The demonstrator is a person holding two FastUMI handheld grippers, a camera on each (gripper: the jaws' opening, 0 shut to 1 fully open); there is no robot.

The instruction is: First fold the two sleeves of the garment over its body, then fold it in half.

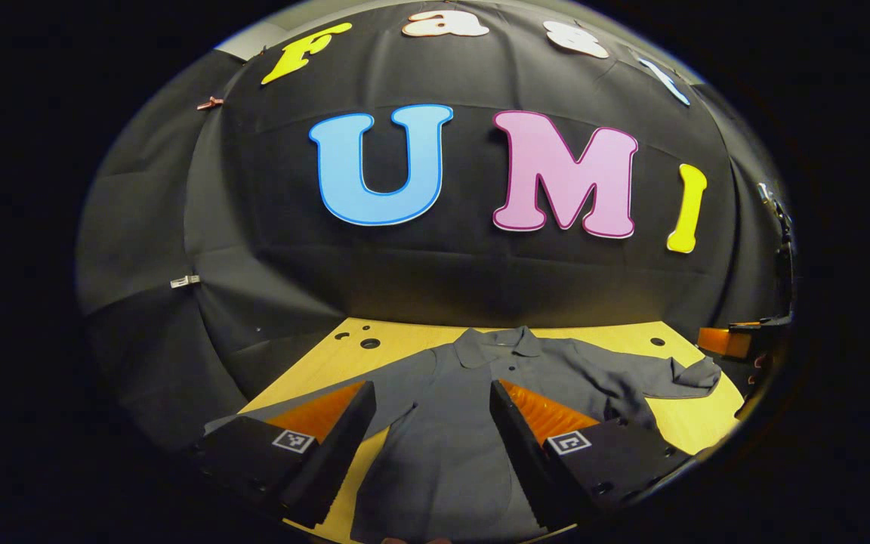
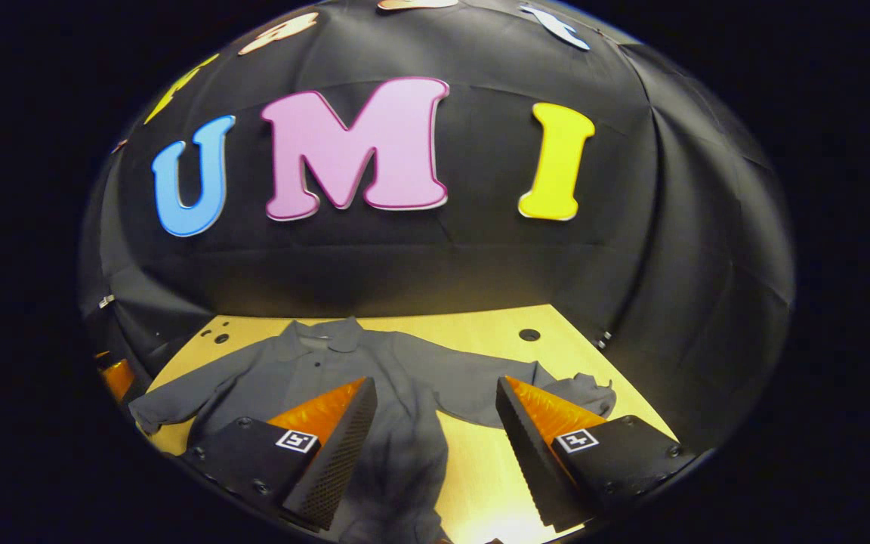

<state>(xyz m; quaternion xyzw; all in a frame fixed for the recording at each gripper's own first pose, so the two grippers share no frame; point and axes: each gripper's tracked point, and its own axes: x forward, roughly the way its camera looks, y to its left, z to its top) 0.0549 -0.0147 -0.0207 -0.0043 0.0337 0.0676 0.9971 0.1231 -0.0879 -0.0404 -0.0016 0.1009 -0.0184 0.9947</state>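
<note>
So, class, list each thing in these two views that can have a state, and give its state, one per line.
Grey collared button-up garment: flat on the wooden table, unfolded.
Garment's two sleeves: spread outward, not folded.
Left gripper: open, holding nothing.
Right gripper: open, holding nothing.

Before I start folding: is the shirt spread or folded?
Spread. The shirt lies flat on the table, both sleeves out sideways.

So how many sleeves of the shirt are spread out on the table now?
2. One sleeve lies out to the shirt's left in the right gripper view, the other sleeve to its right; neither is folded yet.
</note>
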